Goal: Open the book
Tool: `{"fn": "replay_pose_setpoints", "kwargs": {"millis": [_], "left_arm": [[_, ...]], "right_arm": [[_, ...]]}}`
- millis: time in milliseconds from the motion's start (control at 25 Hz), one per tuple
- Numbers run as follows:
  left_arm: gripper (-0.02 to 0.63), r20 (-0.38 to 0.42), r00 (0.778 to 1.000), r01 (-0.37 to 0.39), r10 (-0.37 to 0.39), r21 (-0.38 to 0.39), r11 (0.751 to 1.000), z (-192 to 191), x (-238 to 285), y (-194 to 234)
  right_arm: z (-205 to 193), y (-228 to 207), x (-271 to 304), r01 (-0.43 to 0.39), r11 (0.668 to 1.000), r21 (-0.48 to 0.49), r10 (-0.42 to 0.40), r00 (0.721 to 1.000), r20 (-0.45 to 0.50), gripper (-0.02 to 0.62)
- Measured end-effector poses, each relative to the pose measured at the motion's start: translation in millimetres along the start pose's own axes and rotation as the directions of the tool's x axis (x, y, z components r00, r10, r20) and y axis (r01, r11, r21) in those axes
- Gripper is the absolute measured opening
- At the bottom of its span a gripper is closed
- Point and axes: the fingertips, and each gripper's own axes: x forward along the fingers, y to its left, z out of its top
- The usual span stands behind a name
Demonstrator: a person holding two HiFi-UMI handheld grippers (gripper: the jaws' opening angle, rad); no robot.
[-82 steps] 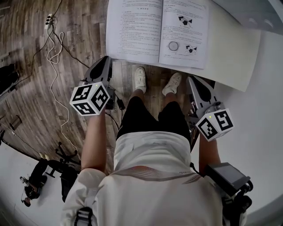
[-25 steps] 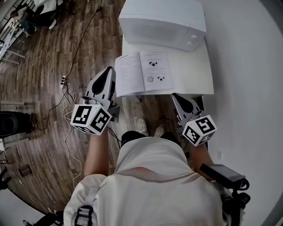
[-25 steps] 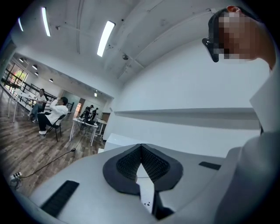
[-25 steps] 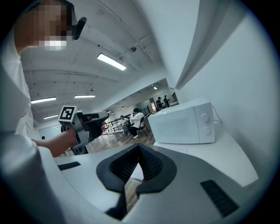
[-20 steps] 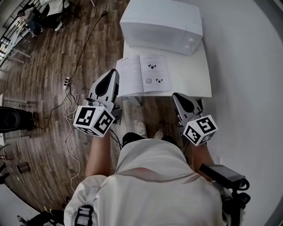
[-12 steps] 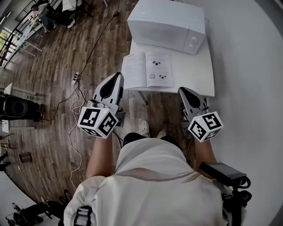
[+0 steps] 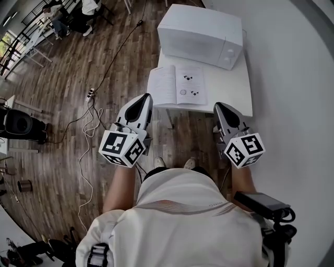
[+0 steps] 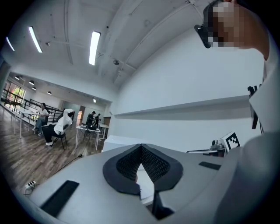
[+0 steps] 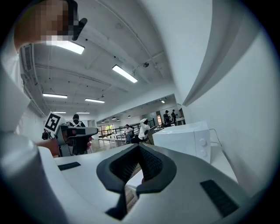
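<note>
The book lies open flat on the small white table, its pages showing text and small diagrams. Both grippers hang in the air on the near side of the table, well short of the book. My left gripper is shut with nothing in it, and its pointed jaws meet at the tip. To the right, my right gripper is also shut and empty, with its jaws closed together. Neither gripper touches the book or the table.
A white microwave stands at the back of the table, also visible as the microwave. A white wall runs along the right. A power strip and cables lie on the wooden floor at left. People sit at desks far off.
The head view has drawn back, so the table and open book look smaller and farther. Both grippers have shifted a little and stay shut. The book has not moved.
</note>
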Motion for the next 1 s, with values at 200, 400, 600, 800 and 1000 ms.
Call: {"fn": "replay_pose_setpoints", "kwargs": {"millis": [200,400,600,800,1000], "left_arm": [[0.011,0.009,1.0,0.006,-0.005,-0.045,0.999,-1,-16,25],[0.011,0.026,1.0,0.012,-0.01,-0.077,0.997,6,-24,47],[0.011,0.021,1.0,0.021,-0.02,-0.083,0.996,5,-26,56],[0.011,0.017,1.0,0.028,-0.027,-0.086,0.996,3,-28,59],[0.011,0.015,0.999,0.029,-0.028,-0.08,0.996,5,-27,61]], "right_arm": [[1,21,8,0.034,0.999,-0.032,-0.034,0.999,0.001,0.003],[5,35,15,0.056,0.997,-0.049,-0.056,0.998,0.004,0.002],[5,42,18,0.072,0.996,-0.056,-0.072,0.997,0.002,0.003],[5,47,18,0.08,0.995,-0.059,-0.08,0.997,0.0,0.003],[8,48,21,0.085,0.994,-0.066,-0.085,0.996,0.0,0.003]]}}
